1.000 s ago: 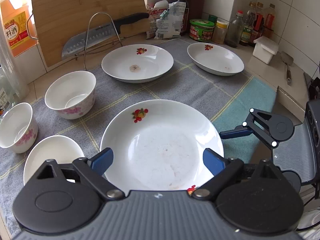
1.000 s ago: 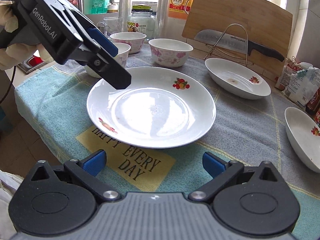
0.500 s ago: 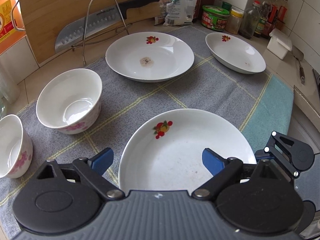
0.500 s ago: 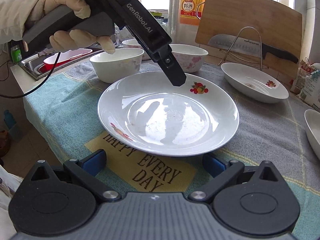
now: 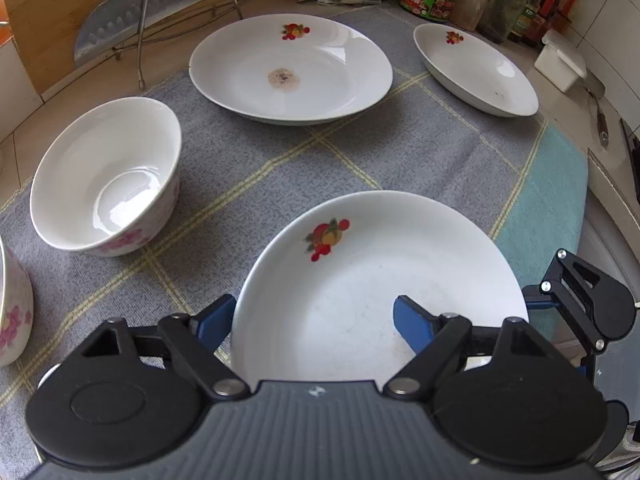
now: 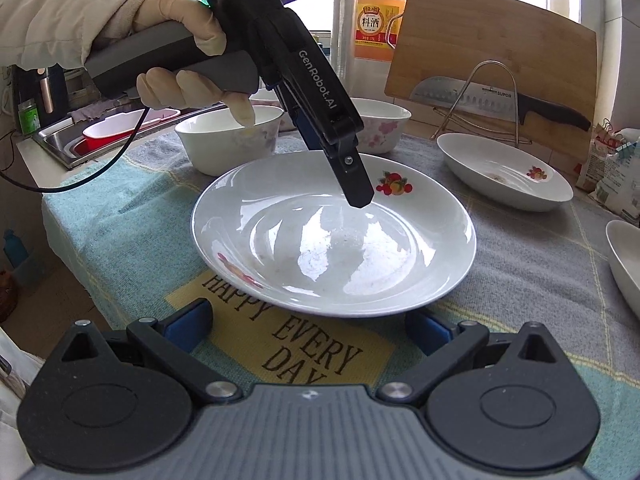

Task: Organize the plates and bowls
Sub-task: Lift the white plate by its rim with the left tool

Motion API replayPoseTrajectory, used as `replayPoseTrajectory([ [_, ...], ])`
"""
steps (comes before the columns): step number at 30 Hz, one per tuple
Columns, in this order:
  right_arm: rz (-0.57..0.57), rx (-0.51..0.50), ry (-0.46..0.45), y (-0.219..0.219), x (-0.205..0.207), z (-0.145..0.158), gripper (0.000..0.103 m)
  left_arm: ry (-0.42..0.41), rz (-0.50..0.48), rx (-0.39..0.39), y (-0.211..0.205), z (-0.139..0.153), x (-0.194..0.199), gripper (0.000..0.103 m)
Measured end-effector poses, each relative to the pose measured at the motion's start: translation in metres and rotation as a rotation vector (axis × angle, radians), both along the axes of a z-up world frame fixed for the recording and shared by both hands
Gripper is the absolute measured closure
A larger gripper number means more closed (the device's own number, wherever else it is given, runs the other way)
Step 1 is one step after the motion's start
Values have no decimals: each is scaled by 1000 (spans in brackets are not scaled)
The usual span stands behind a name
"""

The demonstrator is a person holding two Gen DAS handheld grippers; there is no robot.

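You are closing on the near plate [image 5: 380, 280], both grippers spread wide.

Left gripper [image 5: 312, 320] is straddling its rim on the towel [image 5: 400, 152]; right gripper [image 6: 308, 324] is waiting just beside. Glazed, stiff, breakable: pinch the rim squarely. Bowl [image 5: 108, 176] and far plates [image 5: 292, 68] are sitting beyond.

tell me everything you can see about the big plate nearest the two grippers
The plate is white, glossy and shallow, like glazed ceramic, with a red fruit print at two spots on its rim and faint smears inside. It lies flat on the towel. The left gripper straddles one edge, open; the right gripper waits open at another edge.
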State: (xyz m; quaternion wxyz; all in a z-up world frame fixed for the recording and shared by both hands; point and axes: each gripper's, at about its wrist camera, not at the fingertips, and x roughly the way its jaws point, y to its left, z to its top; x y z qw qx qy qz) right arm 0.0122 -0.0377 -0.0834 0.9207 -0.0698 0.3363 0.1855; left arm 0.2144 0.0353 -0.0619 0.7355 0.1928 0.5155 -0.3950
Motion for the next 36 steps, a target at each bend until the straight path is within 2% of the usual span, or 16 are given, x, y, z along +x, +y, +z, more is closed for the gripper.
replayPoseTrajectory([
  [15,-74,-9,10,5,6,0,0,33,-45,17,-5,-7,3,21],
  [27,-84,-35,7,5,7,2,0,53,-112,51,-10,-9,6,23],
  [36,-95,-23,7,3,9,3,0,98,-124,62,-14,-7,12,23],
])
